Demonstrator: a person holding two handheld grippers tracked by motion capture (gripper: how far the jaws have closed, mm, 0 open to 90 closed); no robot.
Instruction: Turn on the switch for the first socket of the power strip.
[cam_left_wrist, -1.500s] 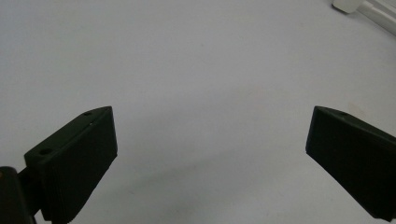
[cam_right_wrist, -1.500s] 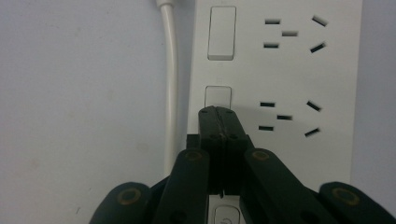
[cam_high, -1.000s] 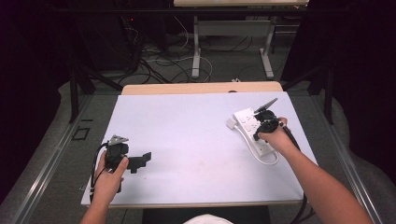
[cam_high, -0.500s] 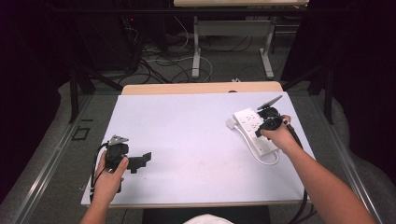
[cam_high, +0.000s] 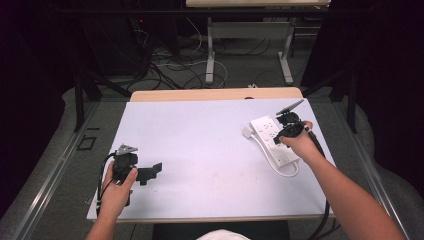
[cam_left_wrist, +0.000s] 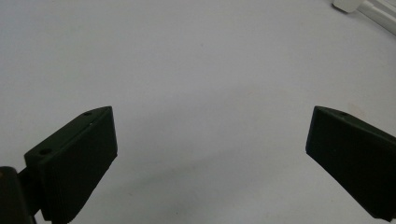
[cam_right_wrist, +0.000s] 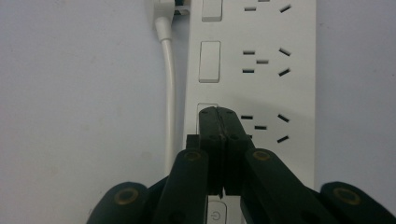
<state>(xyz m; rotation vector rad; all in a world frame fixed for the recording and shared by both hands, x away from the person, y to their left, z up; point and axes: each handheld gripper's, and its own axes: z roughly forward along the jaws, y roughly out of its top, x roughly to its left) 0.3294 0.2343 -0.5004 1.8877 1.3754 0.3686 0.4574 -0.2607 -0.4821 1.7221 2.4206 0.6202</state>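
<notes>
Flat on the table lies a white power strip (cam_right_wrist: 261, 70) with rocker switches.

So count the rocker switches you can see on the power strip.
3 on the power strip: one at the top edge, one mid-frame, one under the shut right gripper. More may lie outside the frame.

Dim room: cables (cam_high: 175, 67) on grey floor (cam_high: 240, 80), perhaps carpet, behind white table (cam_high: 200, 135).

A white power strip (cam_high: 272, 140) is lying flat and slantwise near the right edge of the white tabletop (cam_high: 210, 150), showing a row of rocker switches (cam_right_wrist: 209, 61) beside its sockets, its white cord (cam_right_wrist: 170, 93) running alongside and looping off its near end.
</notes>
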